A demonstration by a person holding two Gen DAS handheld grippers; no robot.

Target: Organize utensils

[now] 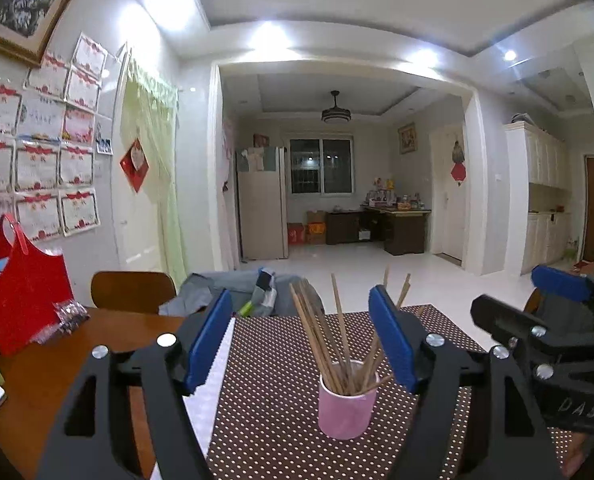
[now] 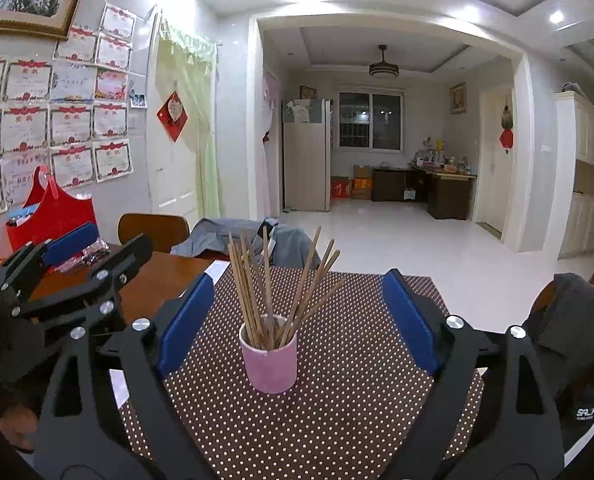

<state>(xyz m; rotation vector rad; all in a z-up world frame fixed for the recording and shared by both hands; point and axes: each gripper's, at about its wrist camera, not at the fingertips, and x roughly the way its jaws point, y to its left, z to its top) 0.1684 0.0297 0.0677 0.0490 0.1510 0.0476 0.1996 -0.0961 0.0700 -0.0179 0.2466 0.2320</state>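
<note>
A pink cup [image 1: 347, 412] [image 2: 271, 364] stands upright on a brown white-dotted mat [image 1: 265, 392] [image 2: 337, 420]. It holds several wooden chopsticks [image 1: 339, 332] [image 2: 257, 280], fanned out with their tips up. My left gripper [image 1: 301, 292] is open, its blue pads wide apart above and in front of the cup, touching nothing. My right gripper [image 2: 299, 278] is open too, its pads either side of the cup and clear of the chopsticks. Each gripper shows in the other's view: the right gripper [image 1: 529, 296] at the right edge, the left gripper [image 2: 105, 246] at the left.
The mat lies on a wooden table [image 1: 57, 368]. A red basket [image 1: 21, 296] [image 2: 53, 216] and a small clear packet [image 1: 67, 314] sit at the left by the wall. A chair [image 1: 133, 290] with grey clothes [image 1: 217, 292] stands behind the table. A dark jacket [image 2: 569, 340] hangs at the right.
</note>
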